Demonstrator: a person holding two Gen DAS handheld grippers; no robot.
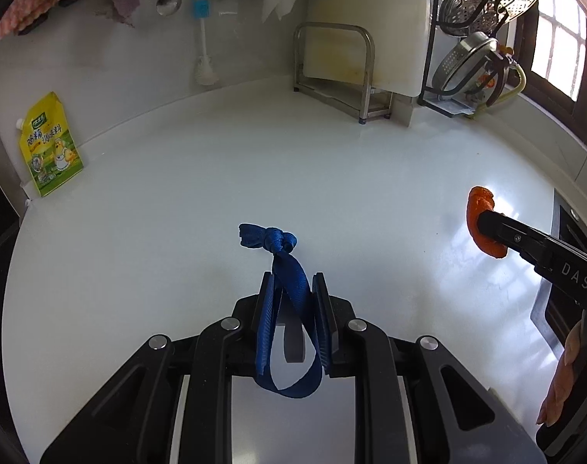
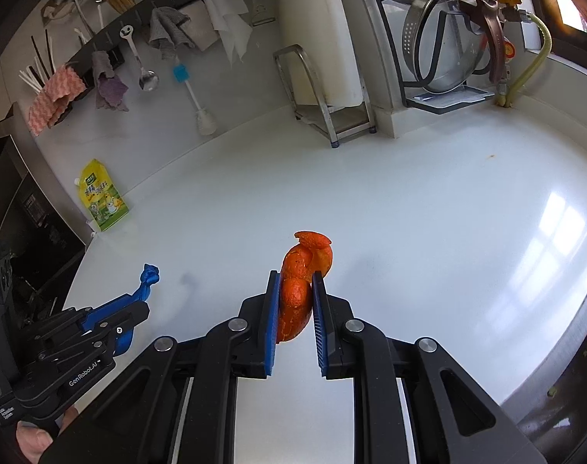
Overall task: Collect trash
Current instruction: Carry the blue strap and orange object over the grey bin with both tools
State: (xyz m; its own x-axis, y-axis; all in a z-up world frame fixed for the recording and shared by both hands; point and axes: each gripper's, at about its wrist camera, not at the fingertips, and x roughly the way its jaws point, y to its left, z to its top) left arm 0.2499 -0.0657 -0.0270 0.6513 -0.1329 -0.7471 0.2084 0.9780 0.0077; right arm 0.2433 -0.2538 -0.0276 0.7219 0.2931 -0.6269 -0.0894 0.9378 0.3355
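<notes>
My left gripper (image 1: 292, 280) is shut on a knotted blue strap (image 1: 281, 255) and holds it above the white counter (image 1: 177, 193); its loop hangs down between the fingers. My right gripper (image 2: 296, 280) is shut on a curled piece of orange peel (image 2: 303, 270) that sticks out past the fingertips. In the left wrist view the right gripper (image 1: 486, 220) comes in from the right with the peel (image 1: 477, 208). In the right wrist view the left gripper (image 2: 138, 301) sits at lower left with the strap (image 2: 148, 276).
A yellow seasoning pouch (image 1: 50, 147) leans against the back wall at left. A metal board rack (image 1: 336, 73) and a dish rack with steel pots (image 1: 478, 54) stand at the back right. Cloths and utensils hang on the wall. A dark stove (image 2: 34, 232) borders the counter's left side.
</notes>
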